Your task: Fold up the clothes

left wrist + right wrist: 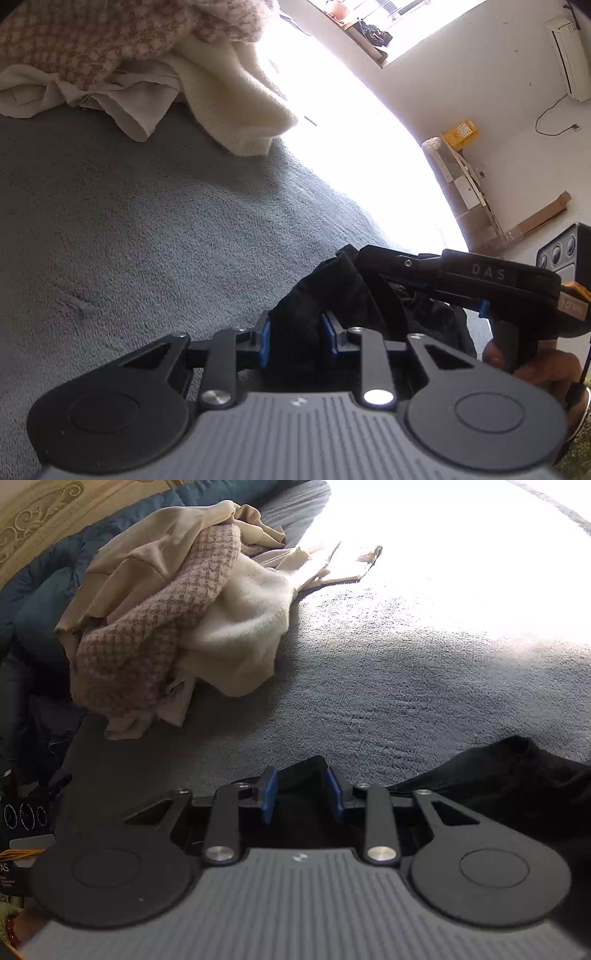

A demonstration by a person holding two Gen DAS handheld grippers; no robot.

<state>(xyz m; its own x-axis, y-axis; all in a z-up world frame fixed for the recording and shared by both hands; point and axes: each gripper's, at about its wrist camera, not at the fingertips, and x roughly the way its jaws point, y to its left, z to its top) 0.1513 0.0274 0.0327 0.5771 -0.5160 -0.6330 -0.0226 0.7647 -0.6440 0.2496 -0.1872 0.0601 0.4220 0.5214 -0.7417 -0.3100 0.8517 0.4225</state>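
A black garment [325, 295] is bunched on the grey bed cover [147, 221]. My left gripper [295, 338] has its blue pads around a fold of it, with black cloth filling the gap between them. My right gripper [373, 258] reaches in from the right in the left wrist view, its fingers clamped on the same black garment. In the right wrist view my right gripper [301, 794] holds black cloth between its blue pads, and the rest of the garment [517, 775] trails off to the right.
A pile of clothes lies at the far side: a cream knit [236, 107], a pink checked piece [155, 627] and a beige garment [147, 554]. A dark blue pillow [44, 602] lies behind the pile. Strong sunlight washes out the far right of the bed.
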